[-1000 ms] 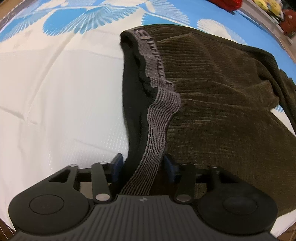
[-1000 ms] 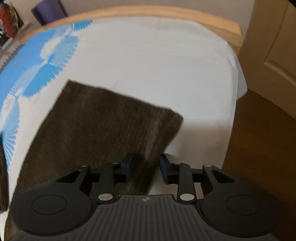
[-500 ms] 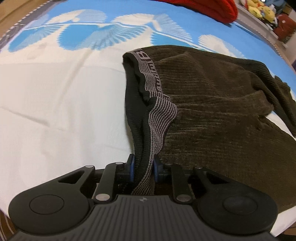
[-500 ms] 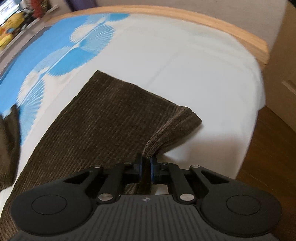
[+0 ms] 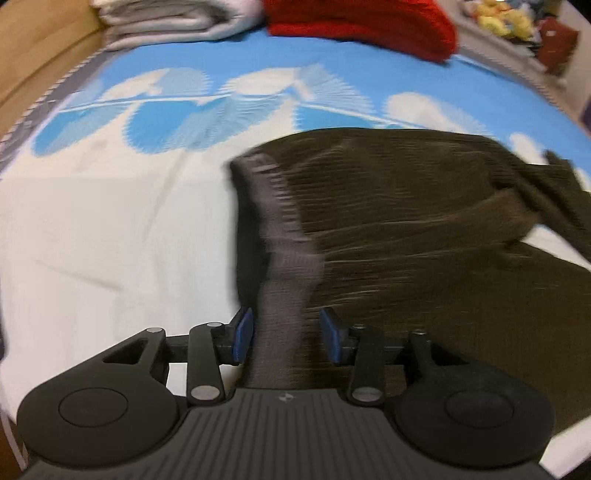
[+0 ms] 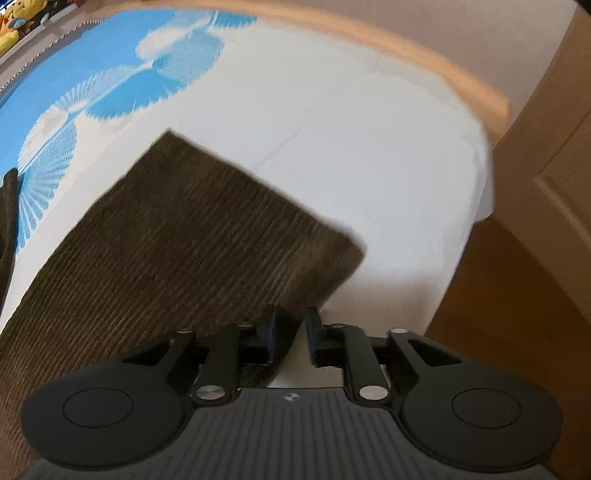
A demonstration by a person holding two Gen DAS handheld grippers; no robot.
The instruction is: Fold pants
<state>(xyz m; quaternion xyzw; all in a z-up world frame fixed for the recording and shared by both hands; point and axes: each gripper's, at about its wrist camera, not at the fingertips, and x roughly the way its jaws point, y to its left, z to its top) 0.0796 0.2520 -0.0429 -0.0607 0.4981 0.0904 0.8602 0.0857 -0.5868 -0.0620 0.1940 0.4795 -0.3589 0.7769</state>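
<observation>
Dark brown corduroy pants (image 5: 424, 229) lie on the white and blue bed sheet (image 5: 110, 240). Their grey striped waistband (image 5: 280, 266) runs down between the blue pads of my left gripper (image 5: 287, 334). Its jaws are opening and gaps show on both sides of the band. In the right wrist view a pants leg (image 6: 192, 236) lies flat, its cuff corner near the bed's edge. My right gripper (image 6: 291, 334) straddles the hem edge there. Its jaws are opening too, and the pads stand off the cloth. Both views are motion-blurred.
A red garment (image 5: 362, 22), folded grey bedding (image 5: 173, 18) and plush toys (image 5: 495, 18) sit at the far end of the bed. To the right are the wooden bed frame (image 6: 443, 74), the wood floor (image 6: 498, 295) and a door (image 6: 554, 166).
Both grippers pinched the cloth half a second ago and have since parted their jaws. Both hands rose. The bunched cuff has dropped flat again.
</observation>
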